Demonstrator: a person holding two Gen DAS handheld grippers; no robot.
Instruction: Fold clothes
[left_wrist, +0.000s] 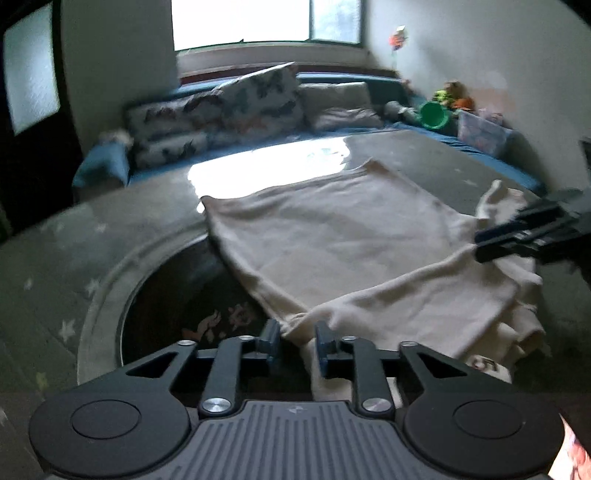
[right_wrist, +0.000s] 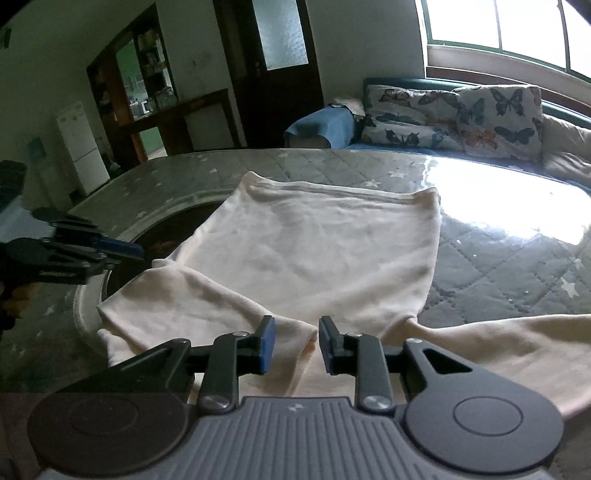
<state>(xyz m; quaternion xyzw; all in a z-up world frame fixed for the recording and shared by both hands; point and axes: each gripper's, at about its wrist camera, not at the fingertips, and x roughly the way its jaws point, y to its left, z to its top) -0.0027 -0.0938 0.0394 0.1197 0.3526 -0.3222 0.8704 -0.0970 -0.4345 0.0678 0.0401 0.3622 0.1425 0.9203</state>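
A cream sweater (left_wrist: 332, 236) lies flat on the table, body spread out, one sleeve folded across its near edge. My left gripper (left_wrist: 297, 341) stands open at the cuff end of that sleeve (left_wrist: 369, 306), with fabric lying between the blue pads (left_wrist: 271, 338) but not pinched. In the right wrist view the sweater (right_wrist: 325, 251) fills the middle, and my right gripper (right_wrist: 295, 345) is open over a folded sleeve edge (right_wrist: 291, 332). The other sleeve (right_wrist: 498, 339) trails off to the right. The left gripper (right_wrist: 122, 247) shows at the left edge, the right gripper (left_wrist: 480, 247) at the right of the left wrist view.
The table has a grey star-print quilted cover (right_wrist: 498, 266) under a glossy top, with a dark round opening (left_wrist: 184, 295) beside the sweater. A sofa with butterfly cushions (right_wrist: 461, 110) runs behind it. A green bucket (left_wrist: 436, 114) and toys sit at the far corner.
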